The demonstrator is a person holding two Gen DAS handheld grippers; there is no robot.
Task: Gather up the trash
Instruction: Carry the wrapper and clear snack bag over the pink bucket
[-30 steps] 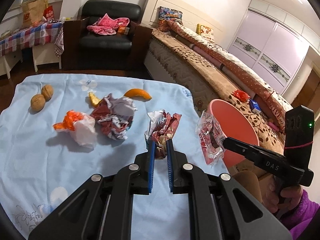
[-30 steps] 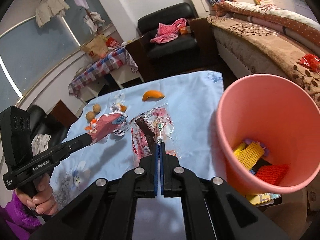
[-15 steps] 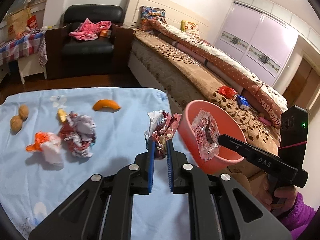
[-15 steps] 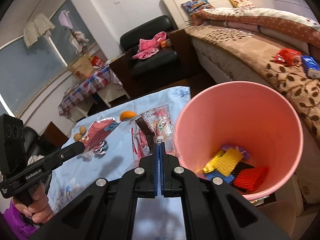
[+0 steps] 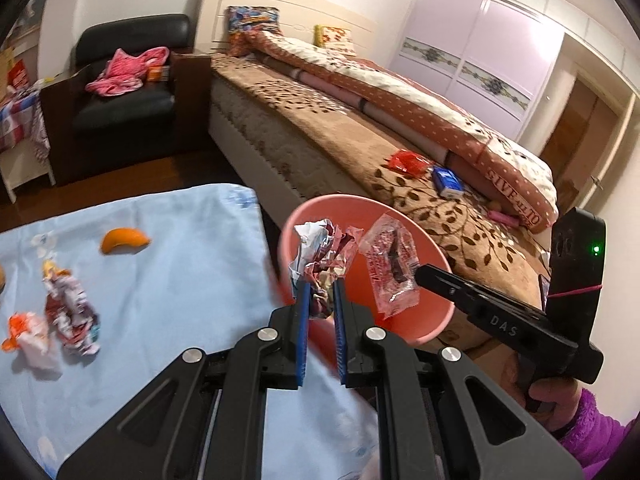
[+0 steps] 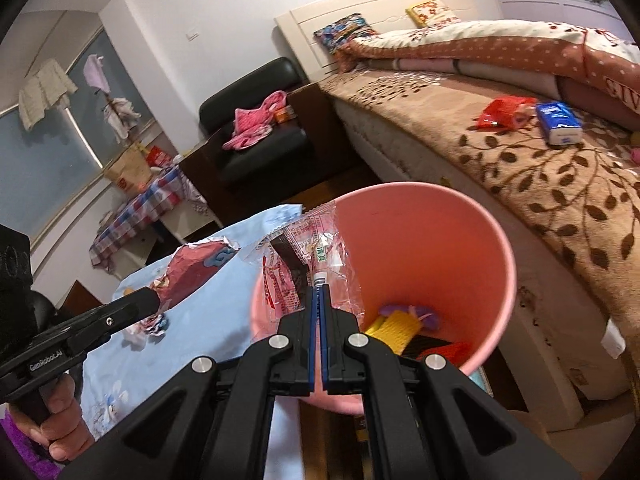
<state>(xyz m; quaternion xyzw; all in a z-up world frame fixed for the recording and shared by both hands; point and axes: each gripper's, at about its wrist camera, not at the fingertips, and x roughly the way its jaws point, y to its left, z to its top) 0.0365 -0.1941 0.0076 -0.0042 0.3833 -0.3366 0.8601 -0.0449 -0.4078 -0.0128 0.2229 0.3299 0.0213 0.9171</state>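
In the left wrist view, the left tool (image 5: 319,294) is clenched on a crumpled red and white wrapper (image 5: 322,254), which sits between its blue pads. The wrapper is in front of the near rim of the pink bin (image 5: 436,318), which stands between the table and the bed (image 5: 332,132). On the right side, the right tool (image 5: 418,272) holds a clear plastic packet (image 5: 390,266) with red print over the bin opening. A hand (image 5: 554,398) in a purple sleeve grips its handle. On the table (image 5: 168,280), covered with a light blue cloth, an orange peel (image 5: 125,240), another crumpled wrapper (image 5: 72,316) and an orange and white scrap (image 5: 28,330) lie well apart from the bin.

In the right wrist view, the right tool (image 6: 319,290) is fully closed on the clear packet (image 6: 298,258), which hangs over the left rim of the pink bin (image 6: 492,256). Inside the bin lie a yellow foam net (image 6: 394,326), a red piece (image 6: 444,350) and something purple (image 6: 404,311). On the left, the left tool (image 6: 154,300) holds the red wrapper (image 6: 192,270) above the table edge, near the bin.
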